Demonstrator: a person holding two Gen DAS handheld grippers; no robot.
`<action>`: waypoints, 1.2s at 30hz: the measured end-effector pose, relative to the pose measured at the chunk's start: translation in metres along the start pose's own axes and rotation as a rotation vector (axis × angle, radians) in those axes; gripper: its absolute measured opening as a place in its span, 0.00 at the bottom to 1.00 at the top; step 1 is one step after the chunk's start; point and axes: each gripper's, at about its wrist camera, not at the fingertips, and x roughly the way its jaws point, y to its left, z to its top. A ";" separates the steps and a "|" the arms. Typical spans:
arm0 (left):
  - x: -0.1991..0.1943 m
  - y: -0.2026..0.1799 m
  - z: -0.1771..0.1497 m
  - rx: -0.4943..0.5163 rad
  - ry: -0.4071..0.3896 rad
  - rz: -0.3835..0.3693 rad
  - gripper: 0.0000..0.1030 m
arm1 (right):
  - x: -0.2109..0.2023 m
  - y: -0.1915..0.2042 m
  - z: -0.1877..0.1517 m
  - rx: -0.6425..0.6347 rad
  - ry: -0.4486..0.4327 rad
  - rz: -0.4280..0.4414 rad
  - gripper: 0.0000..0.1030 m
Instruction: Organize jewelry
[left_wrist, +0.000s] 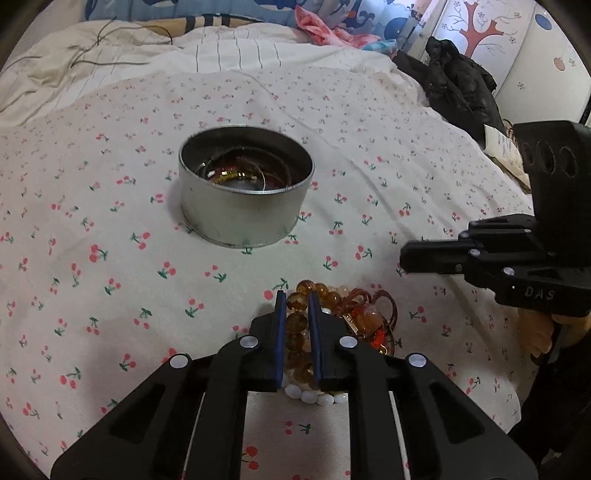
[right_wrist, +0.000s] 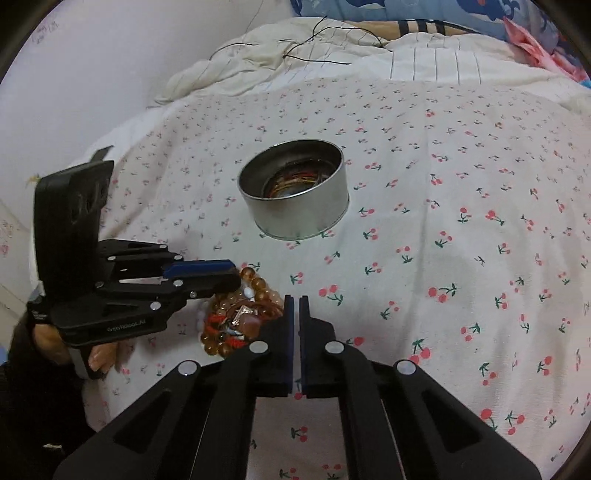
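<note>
The step in hand is judged to be the lifting of one bracelet out of the pile (left_wrist: 343, 325) on the bed (left_wrist: 129, 266) for transfer to the tin (left_wrist: 245, 192). From left to right: the tin stands upright on the cherry-print cover, well apart from the pile and beyond it, with chains and bangles already lying inside. Nearer, the left gripper (left_wrist: 295, 306) is pitched down over the left part of the pile, and its jaws are nearly together, clamped on the amber strand (left_wrist: 296, 325), whose beads are seen running between the blue pads; white beads (left_wrist: 314, 397) show just below the jaws. To the right, the right gripper (right_wrist: 294, 306) is held at the pile's right edge with its jaws together on nothing visible; the pile lies just left of its tips. A clean lift is best made slowly and straight up, so that tangled red cord and neighbouring strands are shed rather than dragged along; the right gripper could be used to pin the rest down.
</note>
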 end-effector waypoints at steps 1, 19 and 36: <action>-0.003 0.001 0.001 0.001 -0.009 -0.004 0.10 | 0.001 0.000 0.000 0.001 0.003 0.004 0.03; -0.015 0.032 0.006 -0.119 -0.027 -0.006 0.10 | -0.005 -0.006 0.003 0.038 -0.065 0.022 0.03; -0.011 0.035 0.005 -0.131 -0.007 0.004 0.10 | 0.019 0.010 -0.001 -0.007 0.015 0.030 0.03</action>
